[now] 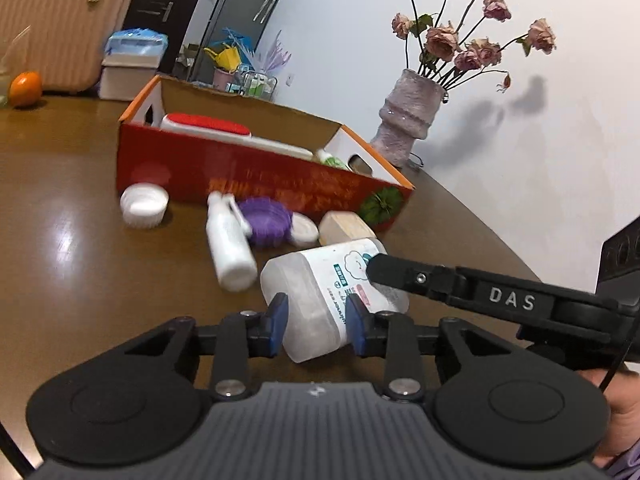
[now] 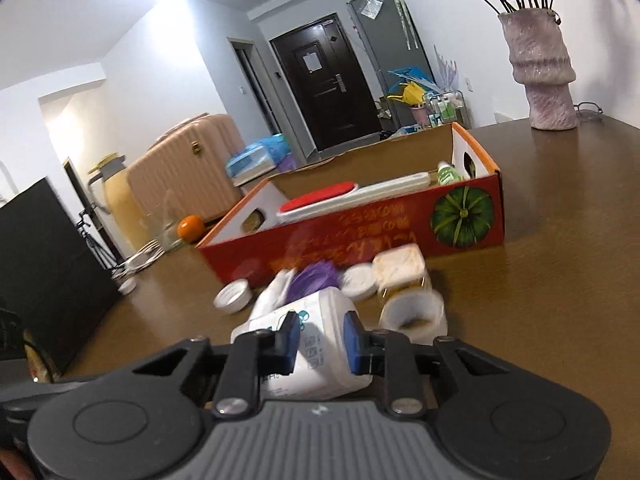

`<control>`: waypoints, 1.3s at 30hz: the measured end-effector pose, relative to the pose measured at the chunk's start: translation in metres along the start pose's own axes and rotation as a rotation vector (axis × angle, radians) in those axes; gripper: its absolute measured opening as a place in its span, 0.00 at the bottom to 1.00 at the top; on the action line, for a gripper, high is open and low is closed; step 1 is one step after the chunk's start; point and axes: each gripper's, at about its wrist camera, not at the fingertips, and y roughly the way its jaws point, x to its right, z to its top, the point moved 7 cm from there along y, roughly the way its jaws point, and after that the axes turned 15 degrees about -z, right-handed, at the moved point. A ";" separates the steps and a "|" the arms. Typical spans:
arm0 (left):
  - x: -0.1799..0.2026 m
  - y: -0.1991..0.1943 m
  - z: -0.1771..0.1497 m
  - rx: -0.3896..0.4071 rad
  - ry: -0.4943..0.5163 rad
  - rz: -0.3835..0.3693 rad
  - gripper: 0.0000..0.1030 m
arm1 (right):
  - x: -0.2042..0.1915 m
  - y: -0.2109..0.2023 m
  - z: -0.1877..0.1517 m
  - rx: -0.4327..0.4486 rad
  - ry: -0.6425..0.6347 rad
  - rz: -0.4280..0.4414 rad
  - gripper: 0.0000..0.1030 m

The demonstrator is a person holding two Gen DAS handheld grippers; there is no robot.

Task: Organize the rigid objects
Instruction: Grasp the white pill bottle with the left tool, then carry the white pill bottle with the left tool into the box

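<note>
A large translucent white bottle (image 1: 312, 280) with a printed label lies on its side on the brown table (image 1: 80, 280). My left gripper (image 1: 316, 322) is shut on its near end, both blue pads pressing its sides. One of the right gripper's fingers (image 1: 400, 274) reaches the bottle's far end from the right. In the right wrist view my right gripper (image 2: 322, 340) is shut on the same bottle (image 2: 320, 312). Behind it stands an open red cardboard box (image 1: 256, 184) holding a red-and-white lint brush (image 1: 208, 124) and a small green bottle (image 2: 448, 174).
Loose items lie before the box: a small white spray bottle (image 1: 230, 244), a purple ribbed thing (image 1: 266, 220), a white lid (image 1: 144, 204), a beige-lidded tub (image 2: 400, 266) and a tape roll (image 2: 414, 314). A vase of dried roses (image 1: 404, 120) stands at back right, an orange (image 1: 26, 88) far left.
</note>
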 end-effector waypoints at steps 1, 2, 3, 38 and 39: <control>0.003 -0.007 -0.006 -0.002 -0.006 -0.002 0.30 | -0.001 -0.009 -0.008 -0.010 0.007 0.005 0.22; 0.007 -0.016 -0.013 -0.004 -0.014 0.000 0.30 | -0.002 -0.019 -0.016 -0.020 0.011 0.010 0.22; 0.011 -0.023 -0.018 -0.007 -0.018 0.005 0.30 | -0.004 -0.026 -0.023 -0.028 0.014 0.014 0.22; 0.051 -0.070 -0.004 0.108 0.046 -0.070 0.31 | -0.014 -0.104 -0.028 0.069 0.084 0.068 0.19; 0.054 -0.069 0.009 0.126 0.064 -0.070 0.31 | -0.016 -0.105 -0.016 0.093 0.079 0.071 0.19</control>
